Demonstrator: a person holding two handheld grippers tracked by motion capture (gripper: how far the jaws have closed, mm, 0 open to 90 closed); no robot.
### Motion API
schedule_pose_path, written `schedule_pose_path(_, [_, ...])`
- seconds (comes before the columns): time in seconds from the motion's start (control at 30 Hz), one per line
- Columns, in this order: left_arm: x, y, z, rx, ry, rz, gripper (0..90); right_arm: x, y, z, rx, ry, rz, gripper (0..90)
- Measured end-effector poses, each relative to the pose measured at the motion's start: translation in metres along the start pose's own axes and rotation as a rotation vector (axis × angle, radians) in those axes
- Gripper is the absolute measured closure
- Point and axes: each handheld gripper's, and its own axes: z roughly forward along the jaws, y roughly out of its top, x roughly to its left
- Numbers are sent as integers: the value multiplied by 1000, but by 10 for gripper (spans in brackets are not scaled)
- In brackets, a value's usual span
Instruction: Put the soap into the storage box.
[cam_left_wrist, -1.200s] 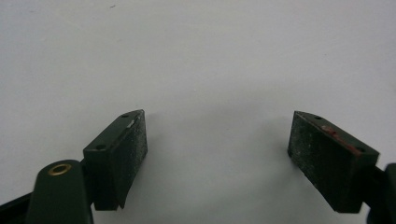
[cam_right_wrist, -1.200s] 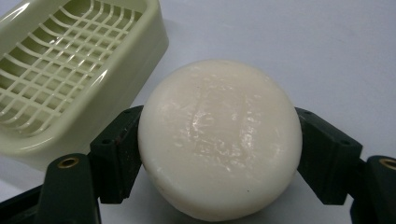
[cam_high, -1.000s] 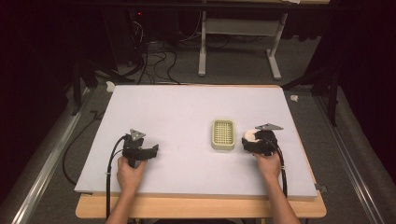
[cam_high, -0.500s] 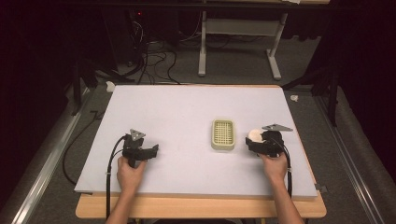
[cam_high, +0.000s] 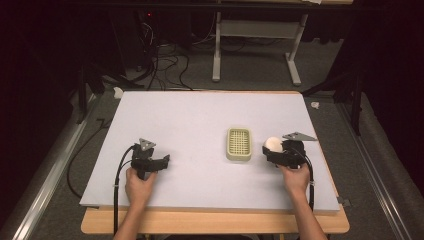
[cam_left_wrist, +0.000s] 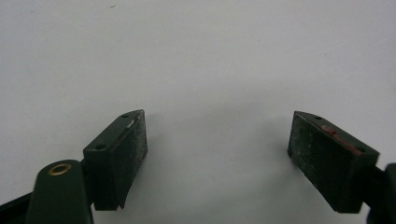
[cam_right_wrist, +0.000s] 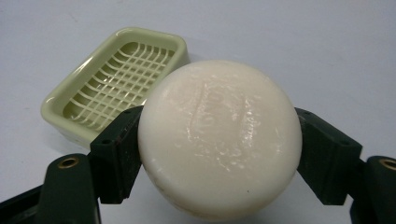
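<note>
Now, right gripper (cam_high: 270, 149): squeezes the round white soap (cam_right_wrist: 219, 137) from both sides.
Soap: held up, just right of the dish (cam_high: 238, 144).
Left gripper (cam_left_wrist: 217, 158): wide open, holds nothing, over the bare table (cam_high: 200, 115).

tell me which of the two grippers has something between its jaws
The right gripper: its jaws clamp a round white soap bar beside the soap dish. The left gripper stands open over bare table.

My table (cam_high: 200, 120) has a pale lavender top on a wooden board. Beyond it, on grey floor (cam_high: 250, 70), black cables (cam_high: 160, 60) tangle beside a white stand (cam_high: 255, 45). Metal rails (cam_high: 45, 175) flank me.
</note>
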Motion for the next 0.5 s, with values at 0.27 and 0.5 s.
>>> schedule_pose_path(0.27, [0, 0, 0, 0, 0, 0, 201, 8, 7, -5, -17, 48, 0, 250])
schedule_pose_path(0.5, [0, 0, 0, 0, 0, 0, 201, 19, 16, -10, -24, 88, -12, 250])
